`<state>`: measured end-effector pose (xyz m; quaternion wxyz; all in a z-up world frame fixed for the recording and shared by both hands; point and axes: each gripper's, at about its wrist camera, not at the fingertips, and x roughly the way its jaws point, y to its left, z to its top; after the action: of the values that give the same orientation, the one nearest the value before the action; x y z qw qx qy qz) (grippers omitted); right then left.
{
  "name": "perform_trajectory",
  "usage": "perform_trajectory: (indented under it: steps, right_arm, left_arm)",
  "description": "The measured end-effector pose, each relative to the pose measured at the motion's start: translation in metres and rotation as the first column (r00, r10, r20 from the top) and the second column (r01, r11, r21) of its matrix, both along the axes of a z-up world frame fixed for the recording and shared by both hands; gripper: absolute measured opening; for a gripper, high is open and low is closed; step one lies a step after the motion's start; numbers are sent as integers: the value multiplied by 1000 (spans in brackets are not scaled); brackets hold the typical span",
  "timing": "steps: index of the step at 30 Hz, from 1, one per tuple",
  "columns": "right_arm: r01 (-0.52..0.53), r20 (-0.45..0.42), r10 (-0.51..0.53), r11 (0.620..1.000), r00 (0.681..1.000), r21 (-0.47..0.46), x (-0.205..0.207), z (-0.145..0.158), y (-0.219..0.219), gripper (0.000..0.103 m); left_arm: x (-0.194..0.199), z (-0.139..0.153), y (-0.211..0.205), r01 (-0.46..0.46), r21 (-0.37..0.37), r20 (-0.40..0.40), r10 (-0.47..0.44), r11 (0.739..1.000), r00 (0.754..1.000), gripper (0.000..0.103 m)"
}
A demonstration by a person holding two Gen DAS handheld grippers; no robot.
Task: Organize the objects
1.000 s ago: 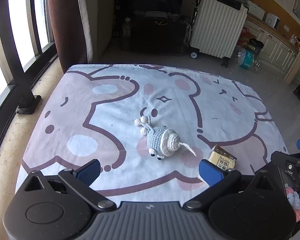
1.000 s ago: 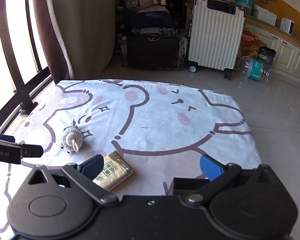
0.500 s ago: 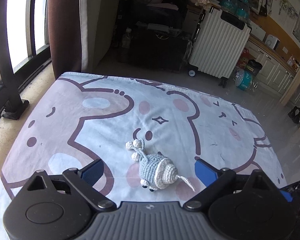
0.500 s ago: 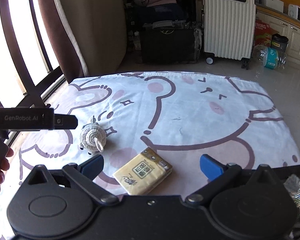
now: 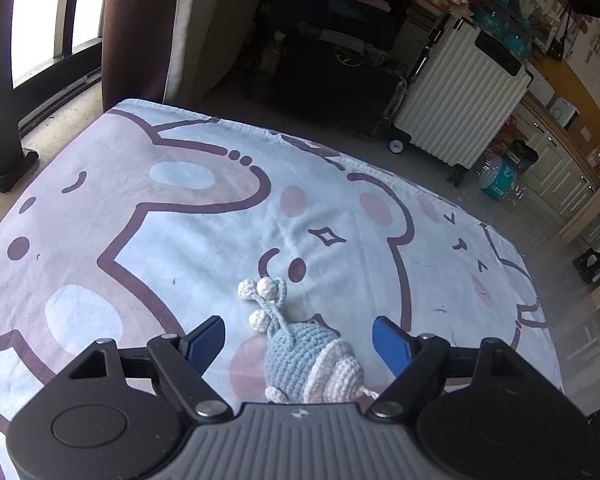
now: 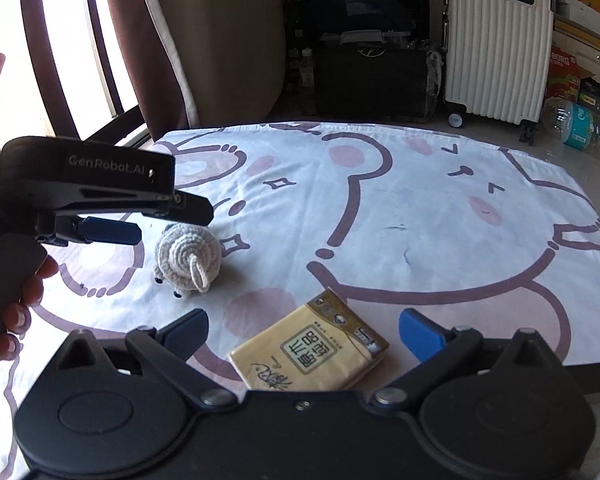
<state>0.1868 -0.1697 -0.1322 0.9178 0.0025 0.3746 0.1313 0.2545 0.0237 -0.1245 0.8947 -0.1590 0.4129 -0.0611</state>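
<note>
A blue and cream crochet toy [image 5: 308, 356] lies on the bear-print sheet [image 5: 180, 240]. My left gripper [image 5: 298, 342] is low over it. Its jaws are closing with the toy between them, and the blue pads stand clear of it on both sides. In the right wrist view the same toy [image 6: 188, 258] sits just under the left gripper's fingers [image 6: 108, 231]. A yellow tissue pack [image 6: 312, 352] lies flat on the sheet [image 6: 420, 220] near its front edge. My right gripper [image 6: 304, 330] is open, with the pack between its fingers and untouched.
A person's hand [image 6: 24, 292] holds the left gripper. Beyond the sheet's far edge stand a white suitcase [image 6: 496, 44], black cases [image 6: 372, 76] and a curtain [image 6: 220, 40]. A window railing [image 5: 0, 80] runs along the left. A wrapped bottle pack [image 6: 576, 124] lies on the floor.
Both grippers have sunk toward the sheet and moved forward. The left jaws have narrowed around the crochet toy. The tissue pack now lies between the right fingers.
</note>
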Motion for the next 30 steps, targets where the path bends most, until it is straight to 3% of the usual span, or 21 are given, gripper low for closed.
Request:
perform_trajectory:
  steps: [3, 6, 9, 14, 20, 22, 23, 30]
  right_arm:
    - [-5, -41, 7, 999, 999, 50, 5, -5, -2, 102]
    - [-43, -89, 52, 995, 995, 94, 0, -5, -4, 98]
    - [-105, -100, 113, 991, 989, 84, -13, -3, 1, 98]
    - [-117, -91, 121, 992, 988, 40, -26, -4, 9, 98]
    - [-86, -53, 83, 995, 995, -52, -19, -9, 16, 98]
    - [-67, -56, 64, 997, 996, -49, -17, -12, 12, 89]
    - [-60, -65, 58, 998, 996, -33, -16, -13, 8, 76]
    - [-21, -105, 21, 1000, 994, 3, -36, -8, -10, 75]
  left_arm:
    - [5, -6, 0, -8, -11, -24, 8, 1000, 1000, 81]
    - [8, -11, -3, -1, 28, -34, 2, 1000, 999, 81]
    - [9, -14, -6, 15, 43, -38, -14, 999, 999, 76]
    - [7, -12, -15, 62, 38, -22, -61, 997, 998, 50]
    - [-5, -9, -21, 103, 71, 10, -104, 992, 995, 47]
    - [-12, -8, -16, 104, 46, 10, -105, 993, 994, 47]
    - [-15, -7, -14, 105, 27, 1, -105, 994, 994, 47]
    - [-48, 6, -8, 174, -42, -29, -176, 984, 984, 47]
